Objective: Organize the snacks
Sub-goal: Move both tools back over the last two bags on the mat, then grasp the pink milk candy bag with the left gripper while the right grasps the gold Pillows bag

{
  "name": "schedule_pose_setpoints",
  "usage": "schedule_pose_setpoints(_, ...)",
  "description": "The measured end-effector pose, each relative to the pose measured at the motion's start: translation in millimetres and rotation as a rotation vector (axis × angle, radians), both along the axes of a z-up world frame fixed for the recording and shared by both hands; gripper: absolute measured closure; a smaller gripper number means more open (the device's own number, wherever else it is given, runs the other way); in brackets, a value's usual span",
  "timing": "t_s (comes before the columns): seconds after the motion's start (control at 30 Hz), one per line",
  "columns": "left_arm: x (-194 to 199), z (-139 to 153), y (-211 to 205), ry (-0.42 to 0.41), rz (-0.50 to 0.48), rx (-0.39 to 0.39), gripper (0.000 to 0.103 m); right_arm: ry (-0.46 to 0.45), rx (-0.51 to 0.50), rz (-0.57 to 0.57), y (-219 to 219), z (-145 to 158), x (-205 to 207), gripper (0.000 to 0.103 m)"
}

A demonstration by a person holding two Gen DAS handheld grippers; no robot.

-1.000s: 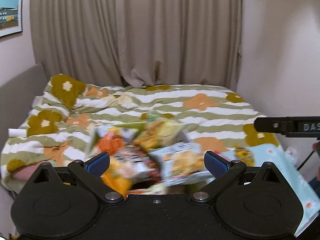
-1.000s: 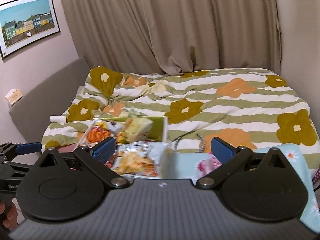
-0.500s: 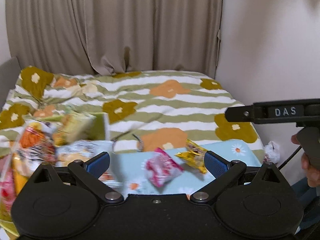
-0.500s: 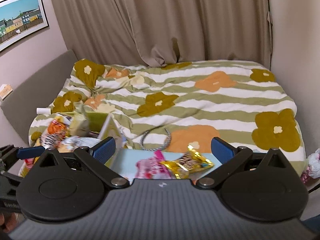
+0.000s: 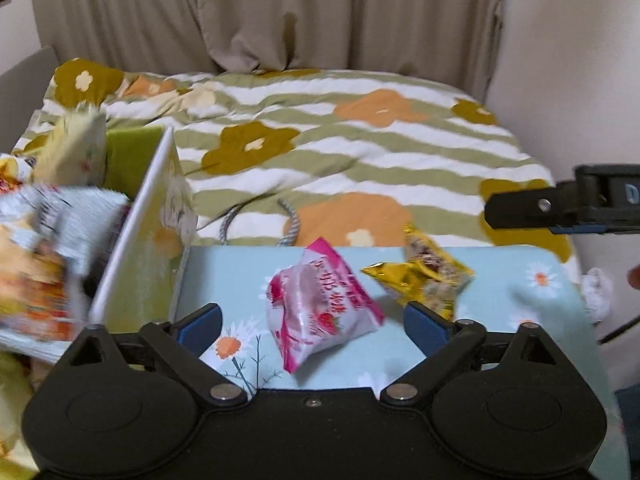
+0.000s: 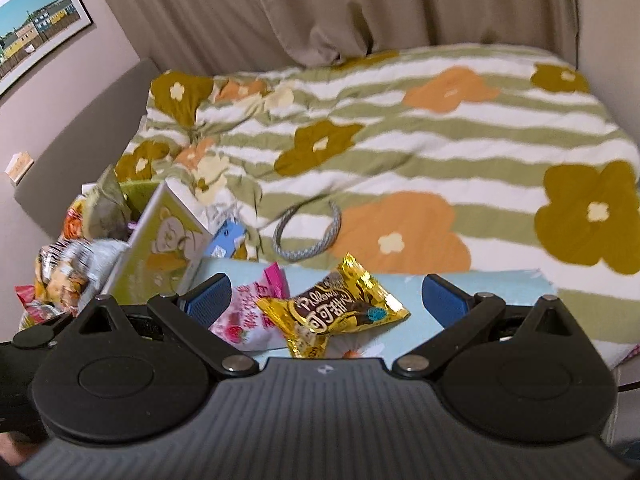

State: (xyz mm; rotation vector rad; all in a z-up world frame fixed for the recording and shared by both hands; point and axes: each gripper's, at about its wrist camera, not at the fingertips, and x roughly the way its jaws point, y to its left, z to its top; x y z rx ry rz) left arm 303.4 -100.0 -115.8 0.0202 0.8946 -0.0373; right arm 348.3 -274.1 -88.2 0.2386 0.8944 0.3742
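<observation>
A pink strawberry snack packet (image 5: pixel 320 316) and a gold chocolate snack packet (image 5: pixel 424 280) lie on a light blue daisy-print mat (image 5: pixel 520 320) on the bed. My left gripper (image 5: pixel 314 326) is open, with the pink packet between its fingers, not gripped. My right gripper (image 6: pixel 326 300) is open above the gold packet (image 6: pixel 340 308), with the pink packet (image 6: pixel 248 316) at its left finger. A green bear-print box (image 5: pixel 136 240) full of snack bags (image 5: pixel 44 248) stands left of the mat; it also shows in the right wrist view (image 6: pixel 160 240).
The bed has a striped floral duvet (image 5: pixel 340 152). A grey rope handle (image 6: pixel 308 236) lies behind the mat. Curtains (image 5: pixel 280 12) hang behind the bed. A wall is at the right. The right gripper's body (image 5: pixel 568 204) shows at the right of the left wrist view.
Both grippers swung right from the snack box toward the mat and moved closer to the two loose packets. Both stayed open.
</observation>
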Motion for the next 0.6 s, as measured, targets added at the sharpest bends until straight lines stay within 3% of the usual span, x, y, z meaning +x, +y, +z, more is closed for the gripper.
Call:
schedule_pose_setpoints(0.2,23.9,-24.5,-1.0,0.020,0.026,0.008,0.009,0.046,0.005,0.058,10.0,-33.2,21.1,0.000)
schedule_pose_setpoints(0.5,49.8,-54.6,2.3,0.053,0.053,-0.010,0.009,0.047,0.011,0.131,19.0,-55.8,38.6,0.000)
schedule_pose_setpoints(0.6,53.2,-65.3,4.0,0.076,0.042,-0.024,0.019,0.050,0.009,0.151,23.8,-61.9,39.9,0.000)
